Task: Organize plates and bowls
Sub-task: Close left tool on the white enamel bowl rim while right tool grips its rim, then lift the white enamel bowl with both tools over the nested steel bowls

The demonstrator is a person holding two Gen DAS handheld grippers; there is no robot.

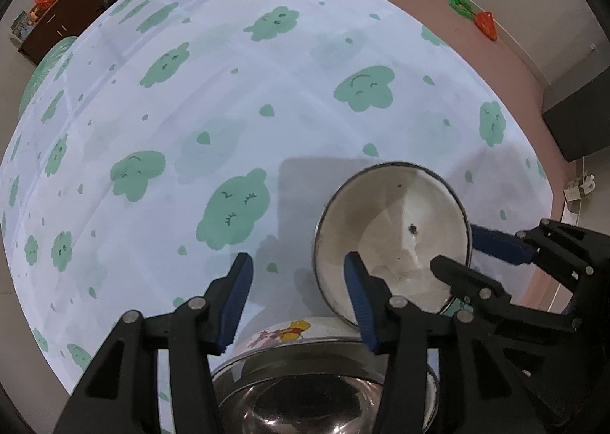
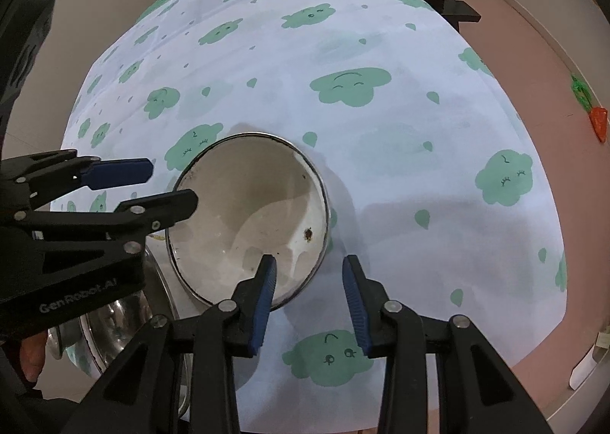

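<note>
Cloud-printed cloth covers the worktop (image 2: pixel 400 34), with pink floor beyond. We are at the point of taking hold of the white enamel bowl (image 2: pixel 248 213), which sits on the cloth just beside a steel bowl (image 1: pixel 305 403) with a cartoon-printed dish under it. Our right claw (image 2: pixel 309 297) straddles the white bowl's near rim, one finger inside, one outside, jaws released and not yet pinching. Our left claw (image 1: pixel 301 297) hangs unclenched over the steel bowl, gripping nothing. Next, we judge, the right claw must clench on the rim, then lift the white bowl for stacking.
</note>
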